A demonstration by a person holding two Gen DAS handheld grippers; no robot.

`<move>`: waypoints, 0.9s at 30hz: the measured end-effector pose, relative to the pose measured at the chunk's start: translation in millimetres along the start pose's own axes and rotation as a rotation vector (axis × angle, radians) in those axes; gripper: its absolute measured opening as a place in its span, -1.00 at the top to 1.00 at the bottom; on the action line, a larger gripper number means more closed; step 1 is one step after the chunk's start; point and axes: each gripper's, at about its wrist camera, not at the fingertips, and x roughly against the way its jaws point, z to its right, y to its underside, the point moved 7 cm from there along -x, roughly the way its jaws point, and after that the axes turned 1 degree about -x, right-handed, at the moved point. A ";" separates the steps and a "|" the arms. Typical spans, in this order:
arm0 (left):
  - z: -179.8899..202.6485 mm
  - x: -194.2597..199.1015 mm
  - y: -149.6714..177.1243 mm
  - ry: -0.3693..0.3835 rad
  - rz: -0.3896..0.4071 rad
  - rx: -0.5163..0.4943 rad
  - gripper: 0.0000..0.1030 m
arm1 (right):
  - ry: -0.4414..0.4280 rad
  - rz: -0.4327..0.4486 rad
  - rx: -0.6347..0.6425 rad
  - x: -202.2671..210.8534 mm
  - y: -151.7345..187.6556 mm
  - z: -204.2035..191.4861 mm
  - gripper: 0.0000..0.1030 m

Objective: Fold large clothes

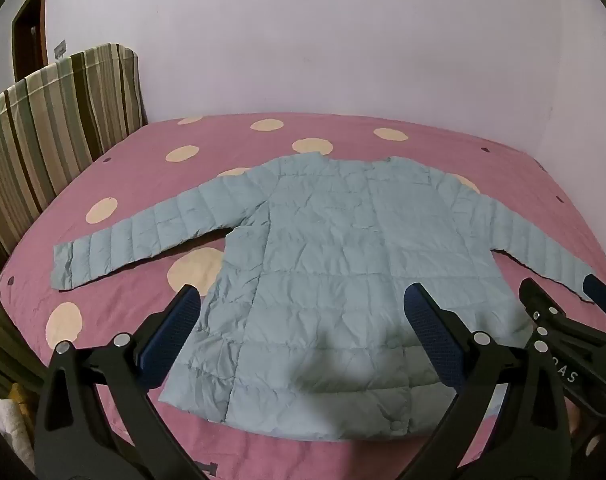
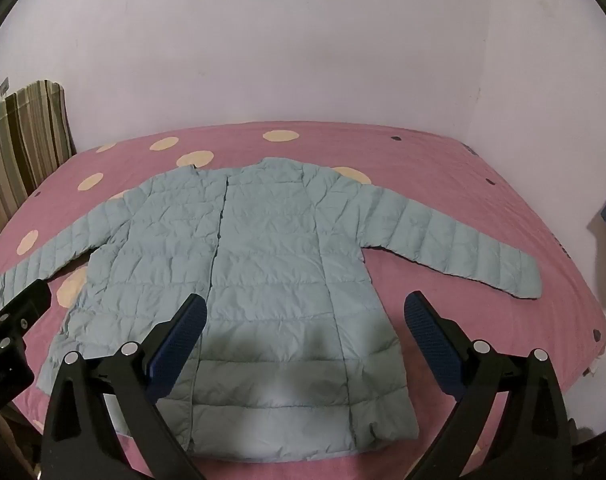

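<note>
A pale blue quilted jacket (image 1: 327,280) lies flat and spread out on a pink bed cover with cream dots (image 1: 143,168), front side up, both sleeves stretched out sideways. My left gripper (image 1: 303,300) hovers open above the jacket's lower left half, nothing between its fingers. In the right wrist view the same jacket (image 2: 271,264) fills the middle, its right sleeve (image 2: 463,256) reaching toward the bed's right edge. My right gripper (image 2: 305,304) hangs open over the lower right half of the jacket, holding nothing. Each gripper shows at the edge of the other's view.
A striped cushion or headboard (image 1: 55,128) stands along the bed's left side. Plain pale walls (image 1: 343,40) close the far side and right. A dark door (image 1: 31,24) is at the far left. The bed's near edge (image 2: 303,468) lies just below the jacket's hem.
</note>
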 end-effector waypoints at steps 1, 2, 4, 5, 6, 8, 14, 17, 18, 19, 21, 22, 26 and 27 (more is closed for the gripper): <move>0.0 -0.2 0.2 0.001 -0.002 0.000 -0.96 | 0.003 0.000 0.004 0.1 0.0 -0.1 -0.91; 0.0 -0.3 0.1 -0.001 -0.003 0.000 -0.96 | 0.003 0.000 0.004 0.1 0.0 -0.1 -0.91; -0.4 -0.5 0.4 -0.003 -0.005 0.003 -0.96 | 0.004 -0.001 0.005 0.1 0.0 -0.6 -0.91; -0.5 -0.6 0.4 -0.005 -0.006 0.004 -0.96 | 0.004 -0.001 0.006 0.1 -0.1 -1.0 -0.91; -0.6 -0.6 0.5 -0.007 -0.008 0.005 -0.96 | 0.000 0.000 0.001 0.4 -0.1 -0.1 -0.91; -0.7 -0.4 0.4 -0.010 -0.008 0.008 -0.96 | -0.001 0.001 0.001 0.5 -0.1 -0.2 -0.91; 1.5 -1.4 1.2 0.000 -0.008 0.000 -0.96 | 0.000 0.001 0.001 1.4 -0.3 -0.2 -0.91; 3.4 -1.7 1.6 0.000 -0.009 -0.002 -0.96 | 0.000 0.002 0.001 1.9 -0.5 -0.4 -0.91; 1.2 -0.4 2.6 0.004 -0.007 0.003 -0.96 | 0.001 0.002 0.001 1.9 -0.5 -0.4 -0.91; 1.1 -0.5 2.6 0.004 -0.007 0.004 -0.96 | 0.002 0.002 0.002 2.1 -0.5 -0.5 -0.91; 1.3 -0.3 3.2 0.004 -0.007 0.003 -0.96 | 0.001 0.002 0.002 2.6 -0.9 -0.5 -0.91; 1.4 -0.2 3.5 0.004 -0.007 0.003 -0.96 | 0.001 0.003 0.002 2.7 -1.0 -0.6 -0.91; 2.3 1.3 3.6 0.004 -0.007 0.002 -0.96 | 0.002 0.003 0.002 3.3 -1.5 -0.6 -0.91; 2.6 1.7 4.0 0.004 -0.008 0.002 -0.96 | 0.002 0.003 0.002 3.4 -1.6 -0.6 -0.91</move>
